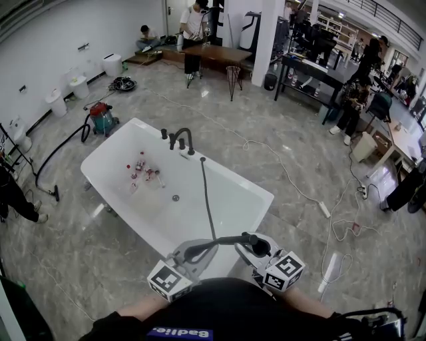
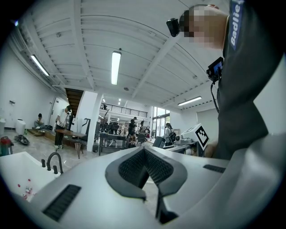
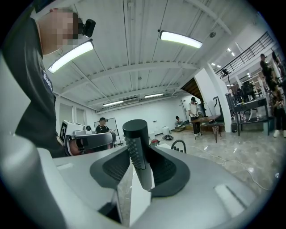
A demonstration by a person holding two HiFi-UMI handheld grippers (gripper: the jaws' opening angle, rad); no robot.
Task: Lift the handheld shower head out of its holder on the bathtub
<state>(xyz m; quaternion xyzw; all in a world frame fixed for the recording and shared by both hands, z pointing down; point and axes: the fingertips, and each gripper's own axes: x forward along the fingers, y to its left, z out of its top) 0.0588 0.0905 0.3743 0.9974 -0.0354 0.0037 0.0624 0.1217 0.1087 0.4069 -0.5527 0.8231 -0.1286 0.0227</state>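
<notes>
The shower head point(image 1: 223, 243) looks already out of its holder: it is at the bottom middle of the head view, well away from the tap point(image 1: 181, 140) on the bathtub point(image 1: 106, 156). The right gripper point(image 1: 256, 248) pinches it, and the left gripper point(image 1: 183, 256) is pressed together on nothing. The next move probably just calls for holding tight without tugging the hose point(image 1: 206, 193).

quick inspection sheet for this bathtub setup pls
surface: white freestanding bathtub on grey marble-look floor
job's things: black stick-shaped shower head held above the tub's near end; black faucet on the rim
clutter: small red and white items in the tub; red vacuum cleaner beside it
grippers: right gripper shut on the shower head; left gripper empty, jaws together
cables: black hose across the tub; white floor cable
surroundings: people at desks
</notes>
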